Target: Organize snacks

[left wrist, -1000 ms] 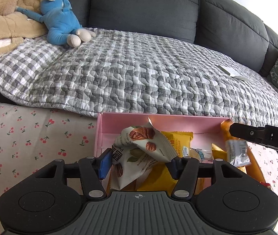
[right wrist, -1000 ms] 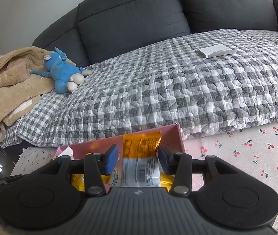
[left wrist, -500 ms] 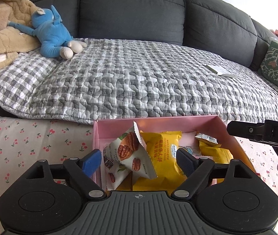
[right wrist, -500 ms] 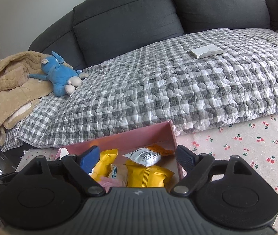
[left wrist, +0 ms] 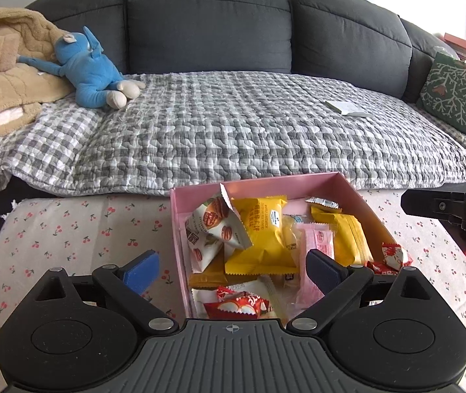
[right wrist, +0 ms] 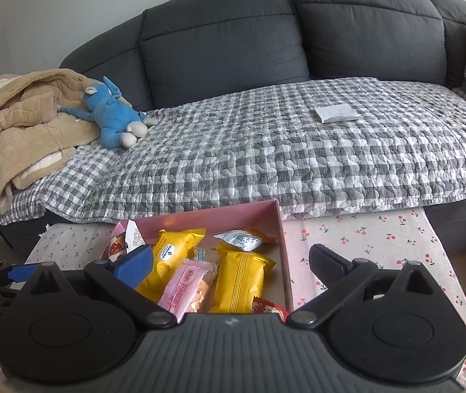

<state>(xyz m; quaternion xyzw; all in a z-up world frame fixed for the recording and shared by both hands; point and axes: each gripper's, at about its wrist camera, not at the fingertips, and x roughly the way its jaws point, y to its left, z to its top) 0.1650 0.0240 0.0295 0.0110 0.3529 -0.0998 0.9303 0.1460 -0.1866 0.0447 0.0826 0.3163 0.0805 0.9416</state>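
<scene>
In the left wrist view the left tongs (left wrist: pixel 232 267) point downward over the near part of a pink box (left wrist: pixel 357 193) that stands on the table (left wrist: pixel 69 229) with its cherry-print cloth. Their jaws have just been opening and now stand wide, gripping nothing; the snacks below lie loose in the box. A white nut packet (left wrist: pixel 215 226) leans at the left of the box with its far corner sticking up, partly on a yellow cake packet (left wrist: pixel 262 229). To the right lie a pink wafer packet (left wrist: pixel 318 249) and another yellow packet (left wrist: pixel 347 232), with a red-and-white candy bag (left wrist: pixel 239 304) nearest the camera. The right tongs (left wrist: pixel 449 209) reach in from the right edge, above the table. In the right wrist view the right tongs (right wrist: pixel 229 262) also tilt down over the box (right wrist: pixel 279 226), their jaws just opened wide and holding nothing. A small white and orange packet (right wrist: pixel 241 239) lies at the far end, and the yellow packets (right wrist: pixel 239 275) and pink wafers (right wrist: pixel 187 281) lie nearer. Beyond the table, a blue plush toy (right wrist: pixel 115 121) rests on the sofa (right wrist: pixel 233 39).
</scene>
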